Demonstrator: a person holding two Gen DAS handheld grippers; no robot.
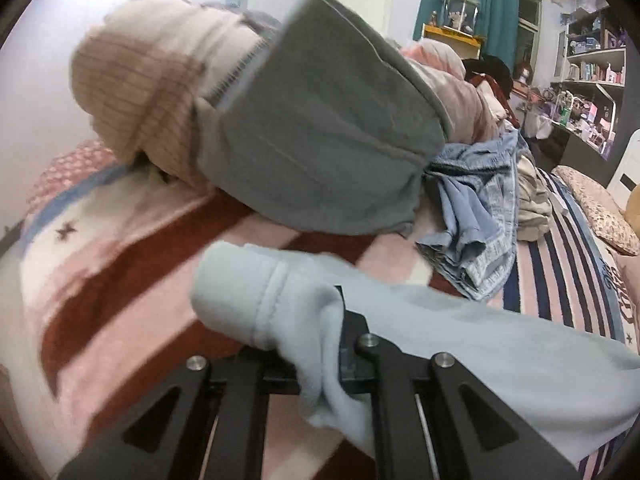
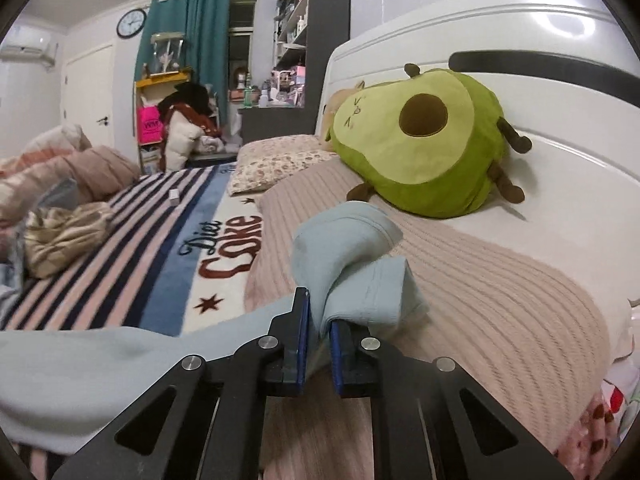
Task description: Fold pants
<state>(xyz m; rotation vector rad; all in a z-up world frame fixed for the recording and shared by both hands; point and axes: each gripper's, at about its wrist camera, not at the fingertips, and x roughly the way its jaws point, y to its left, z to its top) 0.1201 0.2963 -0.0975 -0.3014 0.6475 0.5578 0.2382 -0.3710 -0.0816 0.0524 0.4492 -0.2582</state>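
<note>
While the pale blue pants (image 1: 480, 344) are lying across the near part of the striped blanket (image 1: 120, 280), the left gripper (image 1: 320, 344) is pinching one bunched edge. The right gripper (image 2: 318, 320) is clamping another fold (image 2: 344, 264), near the avocado plush (image 2: 424, 140).

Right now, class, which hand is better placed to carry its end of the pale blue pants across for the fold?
Right gripper: pale blue pants gripped cleanly, bedspread ahead. Left gripper's side is crowded.

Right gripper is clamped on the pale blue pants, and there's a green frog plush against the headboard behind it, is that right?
Not quite: the plush is an avocado, as the right wrist view shows. The right gripper is indeed clamped on the pale blue pants.
</note>
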